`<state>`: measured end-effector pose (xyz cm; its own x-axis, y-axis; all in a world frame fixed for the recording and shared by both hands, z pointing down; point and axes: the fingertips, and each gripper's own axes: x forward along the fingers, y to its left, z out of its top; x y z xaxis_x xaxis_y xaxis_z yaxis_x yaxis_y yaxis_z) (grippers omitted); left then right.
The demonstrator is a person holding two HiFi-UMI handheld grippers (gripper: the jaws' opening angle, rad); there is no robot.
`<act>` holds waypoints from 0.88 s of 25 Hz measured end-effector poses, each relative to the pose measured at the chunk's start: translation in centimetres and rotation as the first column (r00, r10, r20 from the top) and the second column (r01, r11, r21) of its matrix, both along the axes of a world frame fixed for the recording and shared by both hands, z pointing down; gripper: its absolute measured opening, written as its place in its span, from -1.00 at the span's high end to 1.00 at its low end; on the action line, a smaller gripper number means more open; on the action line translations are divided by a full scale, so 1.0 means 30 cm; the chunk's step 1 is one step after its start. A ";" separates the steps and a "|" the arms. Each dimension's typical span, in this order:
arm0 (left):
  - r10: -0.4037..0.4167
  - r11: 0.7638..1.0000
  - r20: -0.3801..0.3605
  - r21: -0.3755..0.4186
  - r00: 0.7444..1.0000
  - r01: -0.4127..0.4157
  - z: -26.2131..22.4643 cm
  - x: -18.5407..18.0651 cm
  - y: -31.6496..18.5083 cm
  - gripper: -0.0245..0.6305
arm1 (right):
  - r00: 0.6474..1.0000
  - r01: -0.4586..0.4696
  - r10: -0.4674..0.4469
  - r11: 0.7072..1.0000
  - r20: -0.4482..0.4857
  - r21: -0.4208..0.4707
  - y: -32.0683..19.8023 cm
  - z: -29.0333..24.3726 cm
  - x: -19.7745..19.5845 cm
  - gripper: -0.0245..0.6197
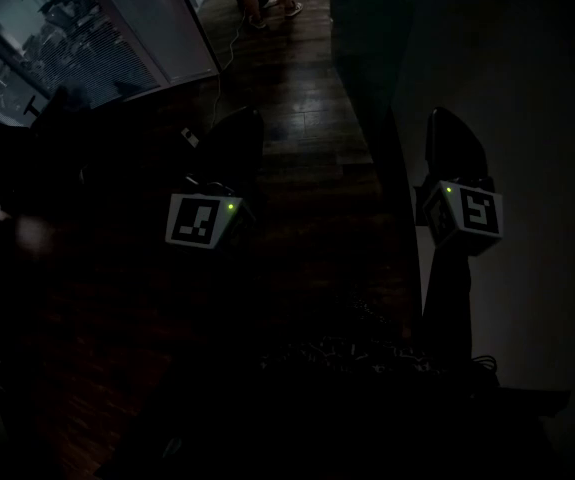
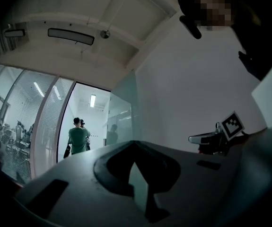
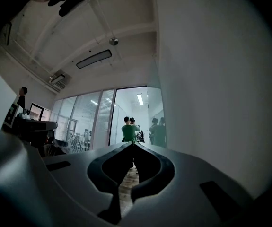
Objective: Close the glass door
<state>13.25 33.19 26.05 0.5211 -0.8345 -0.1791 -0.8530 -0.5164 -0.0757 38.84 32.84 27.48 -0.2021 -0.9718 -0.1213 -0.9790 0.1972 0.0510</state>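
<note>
Glass closes off the far end of the room in the right gripper view. There the glass door stands swung open, lying near the white wall on the right, with dim reflections of people in its pane. A person in a green top stands in the open doorway beside it. The right tongs are clenched, their tips meeting with nothing between them, and a strip of wooden floor shows through the gap lower down. They point about level at the doorway, well short of the door.

The left gripper view sees the same door from further left, as a pale pane edge-on to the wall. It also adds a long ceiling lamp and a glass partition with blinds left of the opening. The left tongs are clenched too, and empty. The right tongs show off to the side, held out at much the same height.

The head view is very dark. It alone shows both tongs from above, held forward side by side and well apart over the floorboards. Feet of the people by the doorway show at the top edge. I cannot pick out the door clearly in that gloom.
</note>
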 end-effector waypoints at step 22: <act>-0.060 0.998 -0.004 0.005 0.998 0.060 -0.044 0.066 -0.545 0.92 | 0.999 0.034 -0.035 0.999 -0.024 -0.015 -0.608 -0.029 0.097 0.91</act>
<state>15.22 16.84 24.75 0.4692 -0.8634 -0.1856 -0.8828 -0.4637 -0.0747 41.75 14.61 26.63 -0.2383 -0.9659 -0.1016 -0.9702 0.2319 0.0710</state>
